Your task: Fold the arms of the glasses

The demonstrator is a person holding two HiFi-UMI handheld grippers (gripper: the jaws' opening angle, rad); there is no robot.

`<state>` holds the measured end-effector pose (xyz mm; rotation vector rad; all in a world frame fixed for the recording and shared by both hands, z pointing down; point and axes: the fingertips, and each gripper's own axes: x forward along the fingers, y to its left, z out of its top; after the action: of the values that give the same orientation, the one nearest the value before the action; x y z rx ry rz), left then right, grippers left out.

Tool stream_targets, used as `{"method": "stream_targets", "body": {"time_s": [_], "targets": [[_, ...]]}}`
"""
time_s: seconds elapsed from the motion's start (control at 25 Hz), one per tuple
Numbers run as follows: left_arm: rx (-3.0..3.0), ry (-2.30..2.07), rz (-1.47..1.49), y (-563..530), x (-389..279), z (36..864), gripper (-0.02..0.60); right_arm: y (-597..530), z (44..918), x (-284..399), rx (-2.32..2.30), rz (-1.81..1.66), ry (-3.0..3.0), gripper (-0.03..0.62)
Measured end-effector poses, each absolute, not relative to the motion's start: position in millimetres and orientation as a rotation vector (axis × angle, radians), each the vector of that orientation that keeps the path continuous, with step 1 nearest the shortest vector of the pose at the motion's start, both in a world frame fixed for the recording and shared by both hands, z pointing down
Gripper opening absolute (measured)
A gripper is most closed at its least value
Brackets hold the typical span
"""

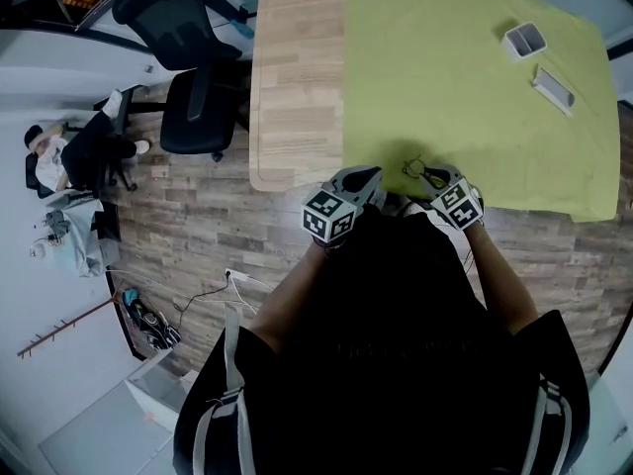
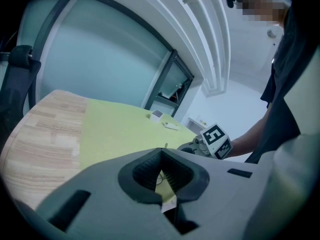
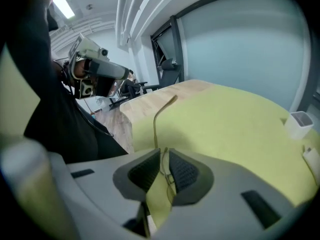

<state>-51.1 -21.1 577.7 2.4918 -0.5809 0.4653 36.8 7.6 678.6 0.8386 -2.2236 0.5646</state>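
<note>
The thin wire-framed glasses (image 1: 419, 173) lie at the near edge of the green mat (image 1: 465, 77), between my two grippers. My right gripper (image 1: 442, 180) is shut on the glasses frame (image 3: 170, 176); in the right gripper view one thin arm (image 3: 159, 111) rises up and away beyond the jaws (image 3: 164, 151). My left gripper (image 1: 362, 180) sits just left of the glasses, its jaws (image 2: 161, 153) shut at the tips with nothing gripped. A bit of the wire frame (image 2: 159, 178) shows behind its pads. Most of the glasses are hidden by the grippers.
A small white box (image 1: 524, 39) and a flat white case (image 1: 553, 88) rest at the mat's far right. Bare wooden tabletop (image 1: 297, 87) lies left of the mat. A black office chair (image 1: 193, 77) stands beside the table's left edge.
</note>
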Motion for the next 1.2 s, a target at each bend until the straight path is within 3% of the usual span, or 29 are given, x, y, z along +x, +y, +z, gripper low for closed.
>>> {"method": "stream_targets", "body": {"time_s": [0.52,1.2], "targets": [[2.499,-0.551,0.422,-28,-40,578,0.017,-26,615,35,0.913,0.517,-2.341,0.037],[2.476,-0.564,0.405,-37,-50,581,0.017,-37,608,28,0.891,0.531,-2.344,0.035]]}}
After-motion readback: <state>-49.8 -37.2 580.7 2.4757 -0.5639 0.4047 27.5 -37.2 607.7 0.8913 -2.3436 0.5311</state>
